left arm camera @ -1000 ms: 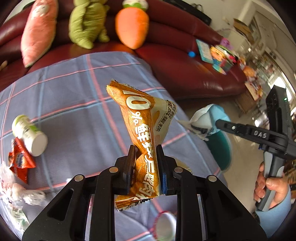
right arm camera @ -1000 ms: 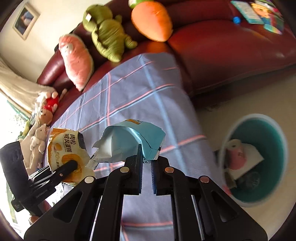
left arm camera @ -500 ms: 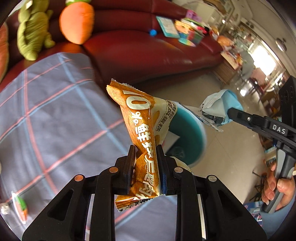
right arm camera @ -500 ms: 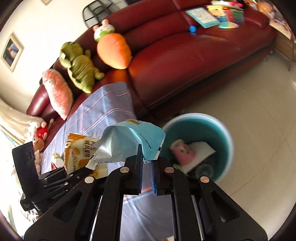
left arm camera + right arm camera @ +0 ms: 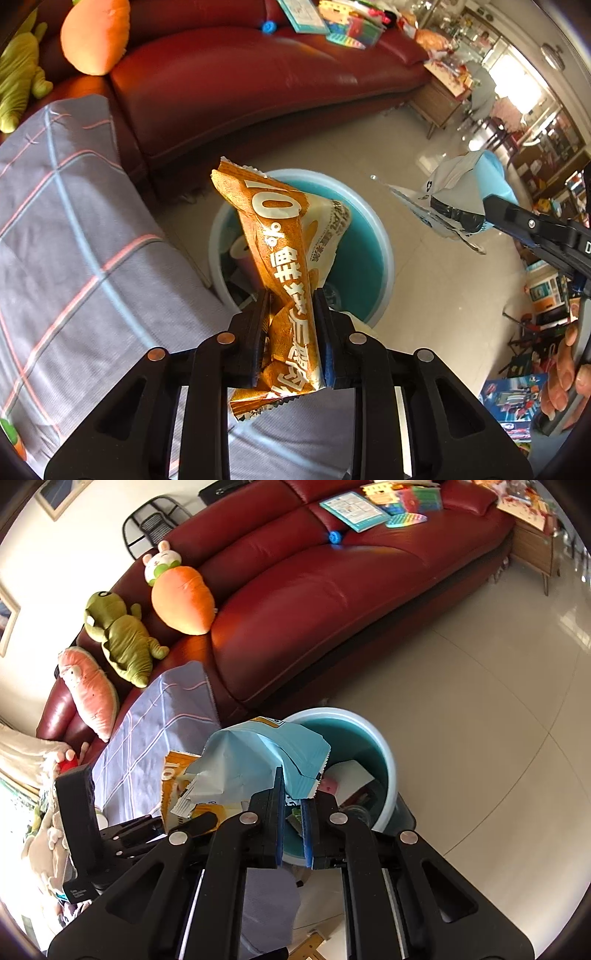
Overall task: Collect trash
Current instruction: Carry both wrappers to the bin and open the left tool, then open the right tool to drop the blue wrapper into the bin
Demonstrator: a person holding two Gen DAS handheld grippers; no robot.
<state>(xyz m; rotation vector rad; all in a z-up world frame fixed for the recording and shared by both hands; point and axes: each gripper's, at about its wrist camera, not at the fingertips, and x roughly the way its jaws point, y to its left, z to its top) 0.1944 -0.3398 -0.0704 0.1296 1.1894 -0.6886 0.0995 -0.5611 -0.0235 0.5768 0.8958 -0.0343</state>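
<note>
Here, orange wrapper (image 5: 291, 280) seen mid-frame over teal bin (image 5: 373, 236), left gripper (image 5: 290, 314) jaws just loosened around it. Blue wrapper (image 5: 258, 760) pinched by right gripper (image 5: 293, 805). Risk: wrappers caught on bin rim, dropped onto floor.

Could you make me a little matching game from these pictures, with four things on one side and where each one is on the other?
Things:
1. crinkled orange snack wrapper
2. pale blue foil pouch
3. round teal plastic bin
4. orange carrot-shaped plush toy

Places:
A. standing on the tiled floor by the sofa
B. between the fingers of the left tool, above the bin
C. lying on the dark red leather sofa
D. pinched in the right tool

Pairs: 1-B, 2-D, 3-A, 4-C
</note>
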